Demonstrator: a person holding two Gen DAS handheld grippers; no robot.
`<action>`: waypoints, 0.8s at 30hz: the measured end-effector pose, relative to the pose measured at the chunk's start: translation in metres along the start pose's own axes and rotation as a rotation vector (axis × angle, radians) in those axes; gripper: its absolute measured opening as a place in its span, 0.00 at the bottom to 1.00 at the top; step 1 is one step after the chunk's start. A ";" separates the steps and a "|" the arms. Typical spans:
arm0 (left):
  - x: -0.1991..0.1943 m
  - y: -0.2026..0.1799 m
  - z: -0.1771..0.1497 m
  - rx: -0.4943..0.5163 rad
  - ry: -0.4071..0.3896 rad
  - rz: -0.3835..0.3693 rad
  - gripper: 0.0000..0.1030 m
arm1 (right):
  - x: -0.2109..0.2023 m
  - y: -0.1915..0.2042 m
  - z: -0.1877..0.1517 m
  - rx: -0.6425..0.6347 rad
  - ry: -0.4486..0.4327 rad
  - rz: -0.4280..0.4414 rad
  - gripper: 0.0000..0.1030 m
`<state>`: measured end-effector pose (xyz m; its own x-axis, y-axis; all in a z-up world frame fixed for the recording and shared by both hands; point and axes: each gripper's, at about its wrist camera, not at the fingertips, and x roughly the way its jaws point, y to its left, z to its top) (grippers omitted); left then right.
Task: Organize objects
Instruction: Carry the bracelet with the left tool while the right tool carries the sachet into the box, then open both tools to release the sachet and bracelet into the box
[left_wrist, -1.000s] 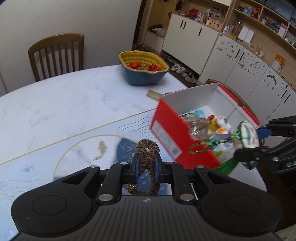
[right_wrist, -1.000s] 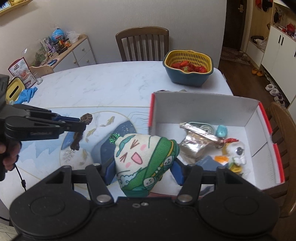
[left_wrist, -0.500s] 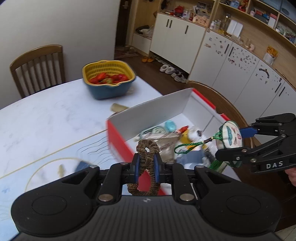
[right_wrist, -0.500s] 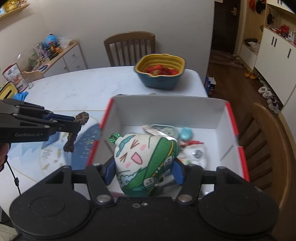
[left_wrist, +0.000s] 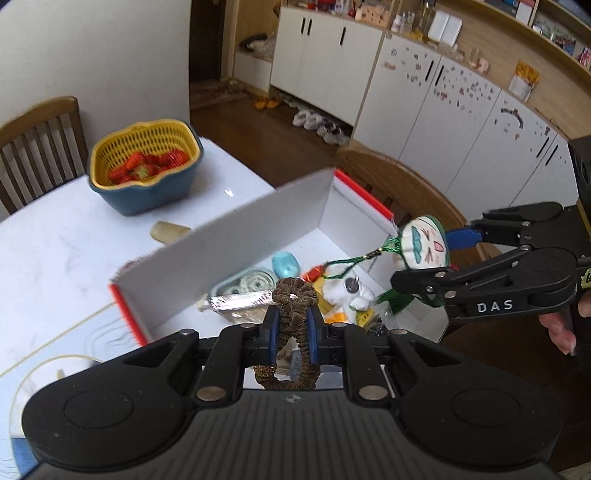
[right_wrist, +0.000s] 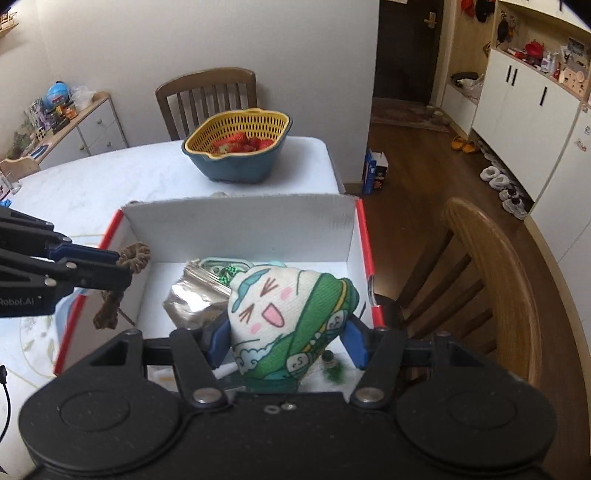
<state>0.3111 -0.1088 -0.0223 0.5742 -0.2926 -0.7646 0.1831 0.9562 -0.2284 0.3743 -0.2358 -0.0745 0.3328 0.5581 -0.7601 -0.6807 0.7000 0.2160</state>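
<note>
My left gripper (left_wrist: 292, 325) is shut on a brown scrunchie (left_wrist: 294, 295) and holds it above the near left part of the red-and-white box (left_wrist: 236, 236). It also shows in the right wrist view (right_wrist: 123, 267) with the scrunchie (right_wrist: 135, 254). My right gripper (right_wrist: 286, 332) is shut on a white-and-green cartoon sachet (right_wrist: 291, 317) with a green tassel, held over the box (right_wrist: 240, 221). It shows in the left wrist view (left_wrist: 424, 258) with the sachet (left_wrist: 424, 245). The box holds a foil pouch (right_wrist: 192, 299) and several small items.
A yellow-and-blue basket of strawberries (right_wrist: 238, 149) stands on the white table (right_wrist: 110, 177) behind the box. A small beige object (left_wrist: 168, 232) lies by the box's far wall. Wooden chairs stand at the back (right_wrist: 207, 96) and on the right (right_wrist: 491, 280).
Both grippers have moved right and forward with their loads, from over the table mat to above the box's inside. Both stay shut.
</note>
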 end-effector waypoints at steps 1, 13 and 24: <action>0.006 -0.001 -0.001 0.004 0.012 0.005 0.15 | 0.005 -0.002 -0.001 -0.009 0.008 -0.003 0.59; 0.058 -0.003 -0.018 -0.005 0.138 0.057 0.15 | 0.052 0.008 -0.019 -0.096 0.105 0.022 0.59; 0.079 0.003 -0.022 -0.044 0.209 0.087 0.15 | 0.061 0.015 -0.024 -0.137 0.120 0.022 0.63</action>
<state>0.3399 -0.1286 -0.0964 0.4081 -0.2054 -0.8895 0.1029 0.9785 -0.1787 0.3691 -0.2018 -0.1326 0.2423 0.5099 -0.8254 -0.7720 0.6166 0.1543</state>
